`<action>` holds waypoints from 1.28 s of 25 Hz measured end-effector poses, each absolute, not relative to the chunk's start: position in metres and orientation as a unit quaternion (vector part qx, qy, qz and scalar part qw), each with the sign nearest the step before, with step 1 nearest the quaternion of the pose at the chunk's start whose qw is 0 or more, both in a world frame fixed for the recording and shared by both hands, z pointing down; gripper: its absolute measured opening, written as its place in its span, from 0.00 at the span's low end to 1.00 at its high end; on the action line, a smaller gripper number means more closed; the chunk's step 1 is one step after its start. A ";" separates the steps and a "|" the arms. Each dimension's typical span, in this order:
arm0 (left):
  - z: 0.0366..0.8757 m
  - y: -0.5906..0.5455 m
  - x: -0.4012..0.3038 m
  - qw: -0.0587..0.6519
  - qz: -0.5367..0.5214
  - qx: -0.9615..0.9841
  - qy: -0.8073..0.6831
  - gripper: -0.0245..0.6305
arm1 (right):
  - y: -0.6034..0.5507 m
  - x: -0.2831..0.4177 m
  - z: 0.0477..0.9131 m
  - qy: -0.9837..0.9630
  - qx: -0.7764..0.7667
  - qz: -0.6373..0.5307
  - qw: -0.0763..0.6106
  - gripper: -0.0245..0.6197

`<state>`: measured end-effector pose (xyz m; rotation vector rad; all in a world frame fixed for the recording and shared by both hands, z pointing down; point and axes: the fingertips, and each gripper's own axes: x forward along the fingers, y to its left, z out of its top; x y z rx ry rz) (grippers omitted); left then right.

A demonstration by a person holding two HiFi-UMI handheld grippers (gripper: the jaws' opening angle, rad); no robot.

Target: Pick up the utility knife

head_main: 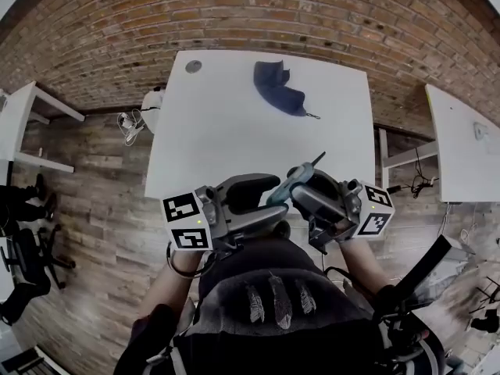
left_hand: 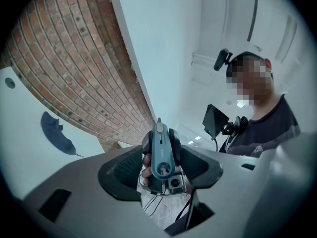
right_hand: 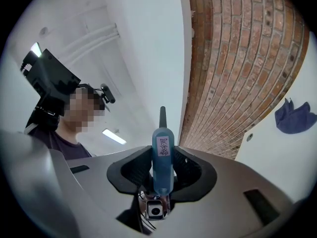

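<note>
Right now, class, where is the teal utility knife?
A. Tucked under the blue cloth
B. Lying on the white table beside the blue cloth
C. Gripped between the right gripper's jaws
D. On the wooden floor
C: in the right gripper view the utility knife stands between the pads of the right gripper, which close on its sides, while the blue cloth lies apart on the white table.

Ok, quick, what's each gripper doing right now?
Left gripper: open, utility knife between its jaws, not gripped.
Right gripper: closed on the utility knife.
</note>
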<state>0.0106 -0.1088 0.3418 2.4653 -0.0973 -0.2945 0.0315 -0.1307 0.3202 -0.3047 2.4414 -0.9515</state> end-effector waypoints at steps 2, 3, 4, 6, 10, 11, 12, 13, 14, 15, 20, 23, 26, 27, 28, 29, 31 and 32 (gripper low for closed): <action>0.342 -0.111 -0.014 0.321 -0.116 0.940 -0.029 0.39 | -0.133 0.007 0.319 0.897 -0.124 -0.347 0.243 0.25; 0.342 -0.111 -0.027 0.319 -0.117 0.940 -0.023 0.37 | -0.134 -0.006 0.319 0.897 -0.131 -0.347 0.240 0.25; 0.342 -0.111 -0.040 0.317 -0.118 0.941 -0.017 0.29 | -0.134 -0.019 0.320 0.897 -0.137 -0.347 0.237 0.25; 0.345 -0.109 -0.065 0.315 -0.118 0.942 -0.005 0.25 | -0.133 -0.045 0.323 0.897 -0.151 -0.347 0.230 0.25; 0.349 -0.107 -0.100 0.328 -0.132 0.935 0.019 0.25 | -0.131 -0.081 0.328 0.893 -0.175 -0.348 0.227 0.25; 0.348 -0.107 -0.104 0.333 -0.136 0.933 0.025 0.25 | -0.131 -0.085 0.328 0.891 -0.181 -0.348 0.228 0.25; 0.349 -0.106 -0.108 0.336 -0.137 0.931 0.031 0.25 | -0.130 -0.089 0.328 0.890 -0.187 -0.347 0.227 0.25; 0.350 -0.104 -0.111 0.338 -0.135 0.931 0.039 0.25 | -0.128 -0.093 0.329 0.889 -0.195 -0.346 0.226 0.25; 0.351 -0.102 -0.114 0.339 -0.132 0.930 0.049 0.25 | -0.125 -0.096 0.330 0.888 -0.205 -0.344 0.226 0.25; 0.352 -0.099 -0.115 0.341 -0.130 0.929 0.059 0.25 | -0.123 -0.097 0.331 0.886 -0.215 -0.342 0.226 0.25; 0.355 -0.088 -0.104 0.368 -0.129 0.913 0.120 0.25 | -0.107 -0.081 0.334 0.866 -0.276 -0.338 0.246 0.25; 0.354 -0.075 -0.087 0.379 -0.123 0.905 0.149 0.25 | -0.092 -0.062 0.333 0.855 -0.299 -0.335 0.260 0.25; 0.354 -0.066 -0.072 0.393 -0.118 0.896 0.169 0.24 | -0.079 -0.044 0.333 0.845 -0.323 -0.327 0.273 0.25; 0.353 -0.064 -0.068 0.398 -0.118 0.893 0.173 0.24 | -0.076 -0.038 0.333 0.842 -0.329 -0.324 0.279 0.25; 0.353 -0.063 -0.064 0.401 -0.118 0.891 0.176 0.24 | -0.074 -0.034 0.333 0.840 -0.333 -0.321 0.284 0.25; 0.352 -0.062 -0.061 0.404 -0.118 0.889 0.178 0.24 | -0.072 -0.030 0.333 0.838 -0.335 -0.319 0.289 0.25; 0.351 -0.058 -0.053 0.411 -0.117 0.886 0.180 0.24 | -0.067 -0.021 0.332 0.837 -0.334 -0.315 0.297 0.25; 0.351 -0.056 -0.048 0.416 -0.118 0.884 0.179 0.24 | -0.065 -0.016 0.332 0.837 -0.333 -0.315 0.300 0.25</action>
